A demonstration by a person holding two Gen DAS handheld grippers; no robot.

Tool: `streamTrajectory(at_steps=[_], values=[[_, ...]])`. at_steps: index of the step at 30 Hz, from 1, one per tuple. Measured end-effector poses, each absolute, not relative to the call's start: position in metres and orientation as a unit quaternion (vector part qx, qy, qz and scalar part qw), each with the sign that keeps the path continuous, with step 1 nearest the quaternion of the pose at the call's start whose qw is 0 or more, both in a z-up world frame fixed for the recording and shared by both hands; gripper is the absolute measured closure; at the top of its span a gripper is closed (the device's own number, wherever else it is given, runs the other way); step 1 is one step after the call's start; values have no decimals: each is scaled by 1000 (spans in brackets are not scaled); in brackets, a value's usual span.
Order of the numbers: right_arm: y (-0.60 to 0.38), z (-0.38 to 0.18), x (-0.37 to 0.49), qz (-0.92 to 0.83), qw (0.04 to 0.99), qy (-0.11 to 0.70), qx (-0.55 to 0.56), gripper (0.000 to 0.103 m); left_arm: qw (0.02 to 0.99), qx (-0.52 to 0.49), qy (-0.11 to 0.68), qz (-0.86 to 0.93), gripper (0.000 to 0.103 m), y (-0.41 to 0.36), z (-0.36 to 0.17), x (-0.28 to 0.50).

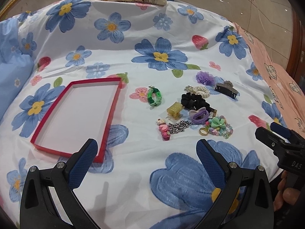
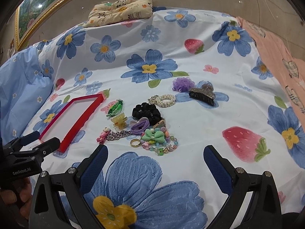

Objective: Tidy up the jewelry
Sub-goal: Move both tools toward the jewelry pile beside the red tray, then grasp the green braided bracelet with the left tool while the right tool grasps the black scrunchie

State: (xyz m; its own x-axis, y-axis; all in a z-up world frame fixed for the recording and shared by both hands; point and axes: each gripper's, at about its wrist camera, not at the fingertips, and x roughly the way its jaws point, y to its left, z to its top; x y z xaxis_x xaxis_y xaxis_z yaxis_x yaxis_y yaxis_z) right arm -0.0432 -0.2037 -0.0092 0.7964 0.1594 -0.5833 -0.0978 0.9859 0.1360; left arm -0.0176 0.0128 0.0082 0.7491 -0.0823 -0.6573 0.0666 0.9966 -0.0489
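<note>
While flat, red tray [image 1: 106, 118] lengthwise away.

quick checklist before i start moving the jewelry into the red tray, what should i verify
1. Left tool open and holding nothing: ok.
2. Right tool open and holding nothing: ok.
3. Red tray has nothing in it and is ready to receive pieces: ok.
4. Gold ring lies free at the near edge of the pile, an easy first pick: ok.
5. Silver chain is free of the pink charm clip: cannot tell, they lie touching.
6. Beaded bracelet is separate from the green bow: not ok, the bow lies on it.
</note>
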Motion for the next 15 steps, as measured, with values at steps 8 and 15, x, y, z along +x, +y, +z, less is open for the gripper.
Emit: streamTrajectory(at_steps=[8, 15], values=[[-213, -9, -18, 85, 942, 315, 83, 3, 924, -8, 375, -72, 0, 9, 6, 19], [-217, -13, 26, 113, 925, 344, 110, 21, 912, -2, 397, -108, 0, 3, 1, 64]])
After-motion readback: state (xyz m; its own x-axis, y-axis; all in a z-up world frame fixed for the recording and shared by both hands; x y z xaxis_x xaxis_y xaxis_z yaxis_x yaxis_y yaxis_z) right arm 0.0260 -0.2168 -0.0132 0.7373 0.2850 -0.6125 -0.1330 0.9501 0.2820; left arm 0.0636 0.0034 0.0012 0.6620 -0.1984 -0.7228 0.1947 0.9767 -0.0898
